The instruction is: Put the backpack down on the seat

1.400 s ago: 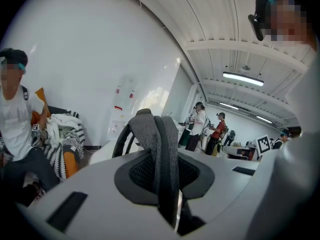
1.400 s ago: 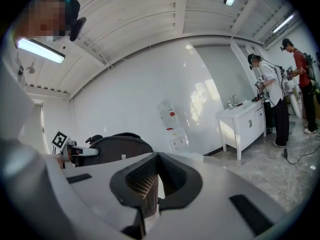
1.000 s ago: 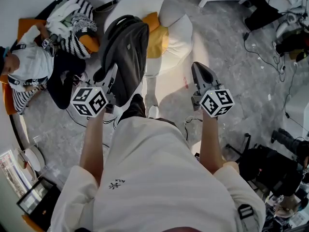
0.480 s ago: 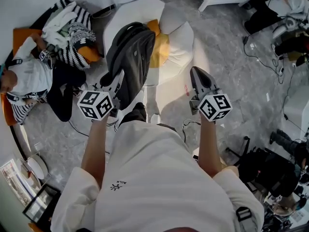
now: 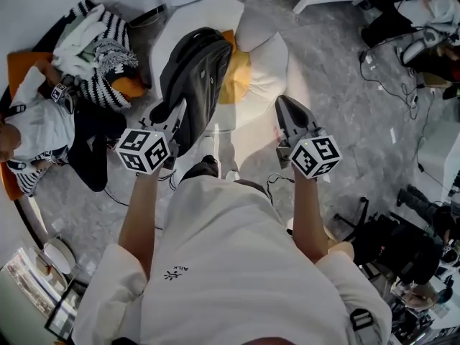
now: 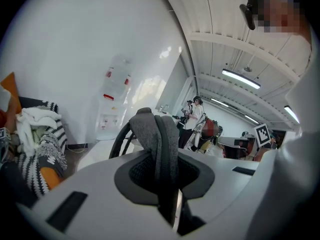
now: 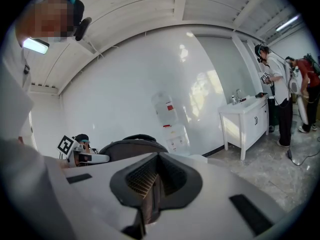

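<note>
Both forearms extend forward, side by side, each gripper angled slightly downward. The left gripper (image 5: 177,113) has its jaws clamped on the grey strap (image 6: 159,139) of the backpack (image 5: 195,77). The right gripper (image 5: 283,103) has its jaws together and holds nothing. The backpack, dark grey and upright, hangs at the left front of the white seat (image 5: 269,52), beside a yellow cushion (image 5: 238,70); contact with the seat cannot be confirmed.
</note>
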`<state>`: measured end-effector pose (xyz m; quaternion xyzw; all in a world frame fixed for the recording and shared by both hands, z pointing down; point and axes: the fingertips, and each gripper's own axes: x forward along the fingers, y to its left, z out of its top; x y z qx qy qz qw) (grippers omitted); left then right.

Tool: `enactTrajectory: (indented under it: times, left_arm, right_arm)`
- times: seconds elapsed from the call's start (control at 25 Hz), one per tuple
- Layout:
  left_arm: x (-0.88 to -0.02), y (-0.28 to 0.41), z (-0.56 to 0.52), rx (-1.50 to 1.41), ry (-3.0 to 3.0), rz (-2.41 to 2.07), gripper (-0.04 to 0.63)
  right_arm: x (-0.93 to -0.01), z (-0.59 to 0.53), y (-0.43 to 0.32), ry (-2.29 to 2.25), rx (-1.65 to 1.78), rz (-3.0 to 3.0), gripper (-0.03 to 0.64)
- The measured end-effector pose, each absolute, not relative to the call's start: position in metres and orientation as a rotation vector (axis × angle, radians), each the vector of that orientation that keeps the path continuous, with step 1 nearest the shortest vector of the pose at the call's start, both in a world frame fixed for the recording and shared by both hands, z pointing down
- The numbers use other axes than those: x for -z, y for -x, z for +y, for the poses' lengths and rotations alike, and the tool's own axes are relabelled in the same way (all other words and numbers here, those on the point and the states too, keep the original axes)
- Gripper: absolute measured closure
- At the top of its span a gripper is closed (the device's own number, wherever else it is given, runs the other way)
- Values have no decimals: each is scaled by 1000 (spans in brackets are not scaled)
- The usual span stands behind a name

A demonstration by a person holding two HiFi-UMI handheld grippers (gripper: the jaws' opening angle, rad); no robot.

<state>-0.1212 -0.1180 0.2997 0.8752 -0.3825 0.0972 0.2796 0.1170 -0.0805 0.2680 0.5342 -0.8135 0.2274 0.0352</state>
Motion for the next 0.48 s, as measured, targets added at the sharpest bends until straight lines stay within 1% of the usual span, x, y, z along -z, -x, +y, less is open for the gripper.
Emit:
enactTrajectory:
  times: [0.48]
  left_arm:
    - [-318, 130, -152, -276, -2360, -930, 522]
  right_arm:
    - [-274, -108, -98, -1696, -674, -2413, 594]
